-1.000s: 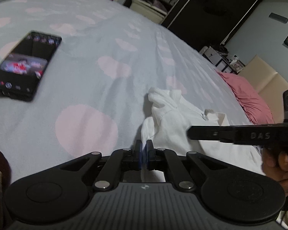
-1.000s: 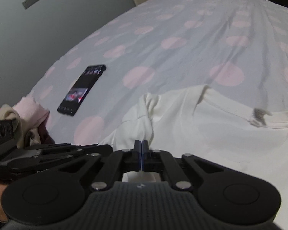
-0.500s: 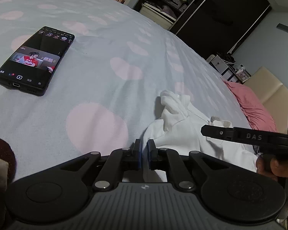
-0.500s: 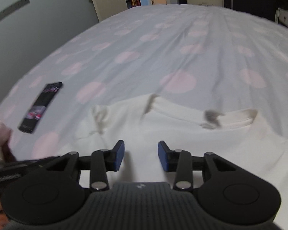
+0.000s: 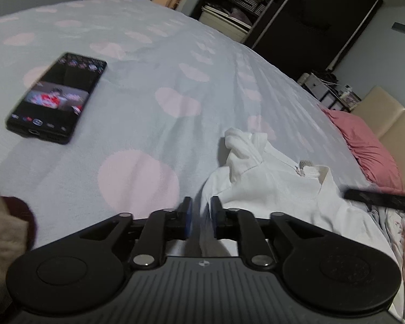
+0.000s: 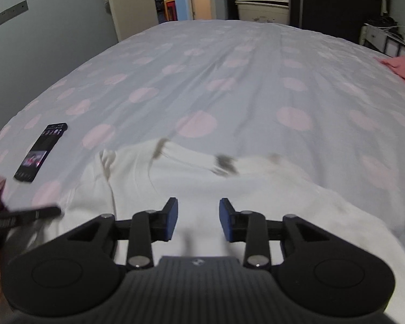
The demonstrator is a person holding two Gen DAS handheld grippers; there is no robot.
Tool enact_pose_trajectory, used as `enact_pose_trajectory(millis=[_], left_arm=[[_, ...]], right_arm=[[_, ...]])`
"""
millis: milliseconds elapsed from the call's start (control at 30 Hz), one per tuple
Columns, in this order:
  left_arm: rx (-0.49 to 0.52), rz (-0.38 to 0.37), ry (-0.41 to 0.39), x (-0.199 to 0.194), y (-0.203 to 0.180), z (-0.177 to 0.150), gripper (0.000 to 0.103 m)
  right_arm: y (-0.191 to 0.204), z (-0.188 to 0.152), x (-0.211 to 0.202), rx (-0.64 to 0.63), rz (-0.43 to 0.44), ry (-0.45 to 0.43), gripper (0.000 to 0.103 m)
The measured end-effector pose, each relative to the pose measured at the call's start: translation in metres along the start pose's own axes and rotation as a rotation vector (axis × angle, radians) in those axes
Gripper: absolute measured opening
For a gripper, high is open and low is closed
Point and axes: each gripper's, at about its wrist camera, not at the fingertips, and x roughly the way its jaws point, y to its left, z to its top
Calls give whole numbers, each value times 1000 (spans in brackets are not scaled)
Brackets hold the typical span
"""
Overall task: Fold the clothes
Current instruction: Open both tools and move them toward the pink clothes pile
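A white shirt (image 5: 270, 186) lies on the bed, its left sleeve bunched up and its collar with a grey label facing away. In the right wrist view the shirt (image 6: 229, 189) spreads across the near bed. My left gripper (image 5: 201, 216) is open by a narrow gap, and the shirt's near left edge still runs between its fingers. My right gripper (image 6: 198, 218) is wide open just above the shirt's body and holds nothing. Its finger shows as a dark bar (image 5: 378, 198) at the right of the left wrist view.
The bed sheet (image 5: 148, 102) is pale blue with pink dots. A phone (image 5: 56, 98) with a lit screen lies on it to the left of the shirt. A pink pillow (image 5: 364, 145) sits at the right. Other clothes (image 5: 2, 229) are piled at the near left.
Both grippers were shut on the shirt a second ago. The right one let go and opened wide. The left one has now parted its fingers a little.
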Motion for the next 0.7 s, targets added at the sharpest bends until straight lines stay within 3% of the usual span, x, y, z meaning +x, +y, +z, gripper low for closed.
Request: enact_pose_trajectory(millis=[33, 100, 267, 400, 533, 700], left_arm=[[-5, 6, -4, -5, -2, 1, 35], [-14, 15, -12, -15, -8, 2, 47], [37, -19, -39, -47, -42, 1, 47], [98, -98, -14, -63, -94, -15, 48], [219, -201, 82, -65, -175, -57, 48], [398, -315, 215, -63, -281, -121, 48]], right_arm=[[-9, -6, -16, 11, -4, 3, 40], [-27, -19, -48, 32, -11, 9, 44], [-72, -52, -128, 87, -31, 23, 55], [-127, -116, -195, 200, -110, 29, 59], [-183, -180, -262, 313, -187, 35, 64], [-235, -237, -287, 445, -212, 39, 66]])
